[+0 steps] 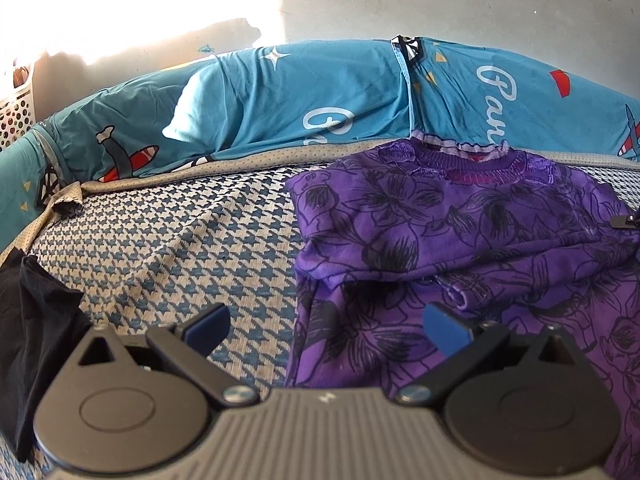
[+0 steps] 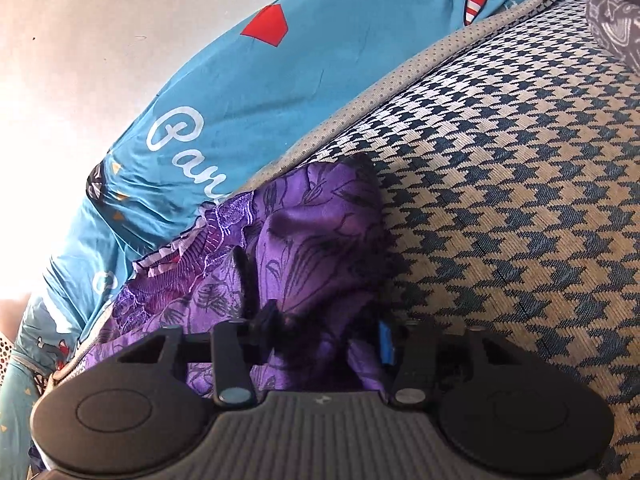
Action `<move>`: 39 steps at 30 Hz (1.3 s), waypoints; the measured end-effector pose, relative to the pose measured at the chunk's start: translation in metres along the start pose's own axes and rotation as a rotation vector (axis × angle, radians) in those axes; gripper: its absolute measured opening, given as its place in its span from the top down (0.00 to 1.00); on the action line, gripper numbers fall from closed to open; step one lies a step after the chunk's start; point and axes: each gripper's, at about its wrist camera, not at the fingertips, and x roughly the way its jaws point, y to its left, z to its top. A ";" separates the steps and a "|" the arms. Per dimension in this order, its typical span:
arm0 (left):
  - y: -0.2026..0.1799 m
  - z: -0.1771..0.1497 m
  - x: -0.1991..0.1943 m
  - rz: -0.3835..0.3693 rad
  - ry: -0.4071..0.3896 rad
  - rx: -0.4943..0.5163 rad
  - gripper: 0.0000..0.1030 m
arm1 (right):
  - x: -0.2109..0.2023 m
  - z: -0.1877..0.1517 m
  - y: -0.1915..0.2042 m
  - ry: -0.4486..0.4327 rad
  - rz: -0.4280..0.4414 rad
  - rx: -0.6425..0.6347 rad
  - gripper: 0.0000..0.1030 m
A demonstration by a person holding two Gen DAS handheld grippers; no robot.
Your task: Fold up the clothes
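A black garment (image 1: 36, 340) lies bunched at the far left of a bed covered in blue-and-cream houndstooth matting (image 1: 180, 240), beside the left tool (image 1: 324, 322), which hangs with its blue pads spread wide and nothing between them. To the right, a purple floral top (image 1: 460, 220) rests partly folded on the matting, collar toward the blue printed bolster (image 1: 280, 96) along the wall. In the right wrist view, the right tool (image 2: 326, 334) has its pads drawn in on a gathered bunch of the purple floral top (image 2: 320, 240), pinching the fabric, with bare matting (image 2: 520, 200) spreading away to the right.
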 end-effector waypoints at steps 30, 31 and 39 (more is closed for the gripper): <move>0.001 -0.001 -0.002 -0.002 -0.003 -0.010 0.00 | -0.016 -0.025 0.106 -0.123 0.143 -0.201 0.78; 0.002 -0.001 -0.003 0.001 -0.004 -0.013 0.00 | -0.015 -0.027 0.109 -0.123 0.149 -0.209 0.78; 0.013 0.000 -0.008 0.016 0.004 -0.053 0.00 | -0.006 -0.043 0.141 -0.107 0.212 -0.249 0.78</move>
